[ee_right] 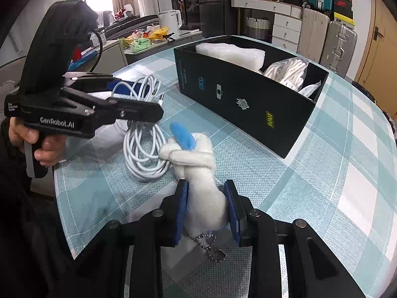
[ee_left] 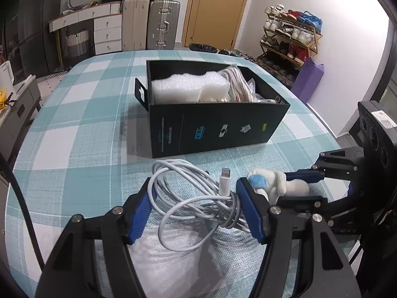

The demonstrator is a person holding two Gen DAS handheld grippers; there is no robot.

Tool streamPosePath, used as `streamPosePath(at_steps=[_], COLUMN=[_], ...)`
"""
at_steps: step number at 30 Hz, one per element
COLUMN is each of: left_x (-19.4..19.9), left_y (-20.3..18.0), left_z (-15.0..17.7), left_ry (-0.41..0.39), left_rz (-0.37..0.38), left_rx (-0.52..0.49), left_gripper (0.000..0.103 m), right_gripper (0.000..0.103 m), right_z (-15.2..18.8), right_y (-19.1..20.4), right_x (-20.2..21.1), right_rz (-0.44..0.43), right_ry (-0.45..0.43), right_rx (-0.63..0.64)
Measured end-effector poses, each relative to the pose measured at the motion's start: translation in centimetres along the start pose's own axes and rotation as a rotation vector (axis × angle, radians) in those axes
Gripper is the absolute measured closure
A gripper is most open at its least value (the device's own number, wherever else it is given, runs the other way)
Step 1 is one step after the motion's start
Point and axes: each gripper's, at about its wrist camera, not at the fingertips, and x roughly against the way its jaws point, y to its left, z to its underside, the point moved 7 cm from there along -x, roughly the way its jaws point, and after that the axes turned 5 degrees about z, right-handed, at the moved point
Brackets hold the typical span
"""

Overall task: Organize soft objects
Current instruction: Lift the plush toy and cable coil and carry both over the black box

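Checked teal-and-white cloth covered the surface [ee_left: 74,129], cluttered room behind it.

Black box [ee_left: 223,129] sat open toward the far middle of the surface. Already in it: white foam padding [ee_left: 178,87] at one end, a bagged bundle of pale cord [ee_left: 238,84] next to it, and some clear plastic at the other end, contents not readable. So part of the sorting looked done.

Still out, all on the near side of the surface, between the box and the near edge:
- A flat bubble-wrap pouch [ee_left: 173,260] lay nearest the edge, under the left tool.
- White charging cable [ee_left: 193,198], loosely coiled, sat partly on the pouch.
- White plush toy [ee_right: 198,173] with a blue patch and a ball chain was just beside the cable, touching its coil.

Left gripper [ee_left: 196,213]: fingers about half open, straddling the cable coil. One finger looked against the bundled strands, the other was clear of them, so not a grip yet.

Right gripper [ee_right: 207,208]: fingers closed tight on the plush toy's body, squeezing it. Whether it was off the cloth, can't tell.

Judgement: roughly midway. Three items left to box, two of them being dealt with, pouch untouched.
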Motion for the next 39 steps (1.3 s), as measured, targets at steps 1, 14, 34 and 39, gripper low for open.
streamPosePath(at_steps=[1,14,34,39], left_x=[0.1,2.6,4.2,4.1], left_y=[0.0,0.5,1.4,1.3], left_z=[-0.1,-2.2,-4.2,-4.3], left_ry=[-0.005,-0.093,-0.159,-0.161], left_rz=[-0.002,-0.029,-0.045,-0.042], left_rx=[-0.001,0.003,0.016,0.013], left_gripper=[0.038,0.038,0.038,0.038], right_gripper=[0.074,0.074,0.054,0.055], right_z=[0.0,-1.0,-1.4,-1.0], right_y=[0.1,0.0,-0.9,-0.2], right_x=[0.1,2.2,2.0,-0.3], right_rz=[-0.003,0.007,0.051,0.081], right_ry=[-0.002,-0.086,-0.097,-0.038], right_rx=[0.003,0.0,-0.047,-0.032])
